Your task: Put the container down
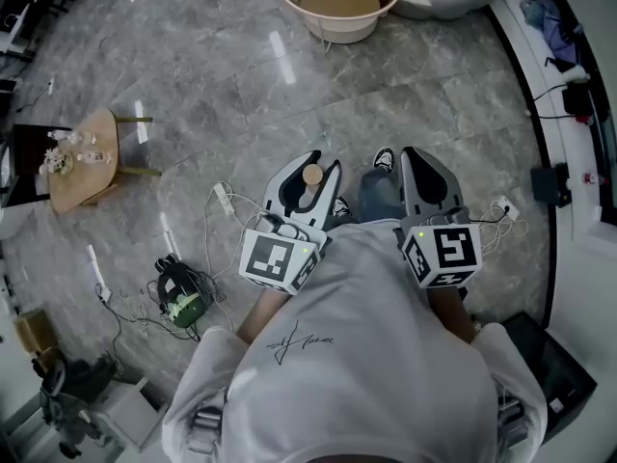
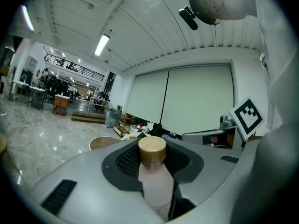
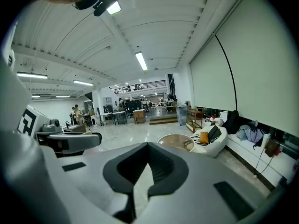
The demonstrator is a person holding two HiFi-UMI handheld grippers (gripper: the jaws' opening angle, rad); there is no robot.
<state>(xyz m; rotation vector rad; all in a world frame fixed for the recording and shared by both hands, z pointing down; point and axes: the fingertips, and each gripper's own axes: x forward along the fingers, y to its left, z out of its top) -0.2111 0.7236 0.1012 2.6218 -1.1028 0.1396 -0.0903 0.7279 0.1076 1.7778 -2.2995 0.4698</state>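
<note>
Here, a pink wooden-capped container is clamped in the left gripper's wide-set jaws; the right gripper is seen closed and empty.

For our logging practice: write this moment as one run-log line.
left gripper: shut on container, wooden cap | right gripper: shut, empty | container: held above floor

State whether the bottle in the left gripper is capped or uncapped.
Capped: a round wooden lid sits on top of the pale bottle.
</note>
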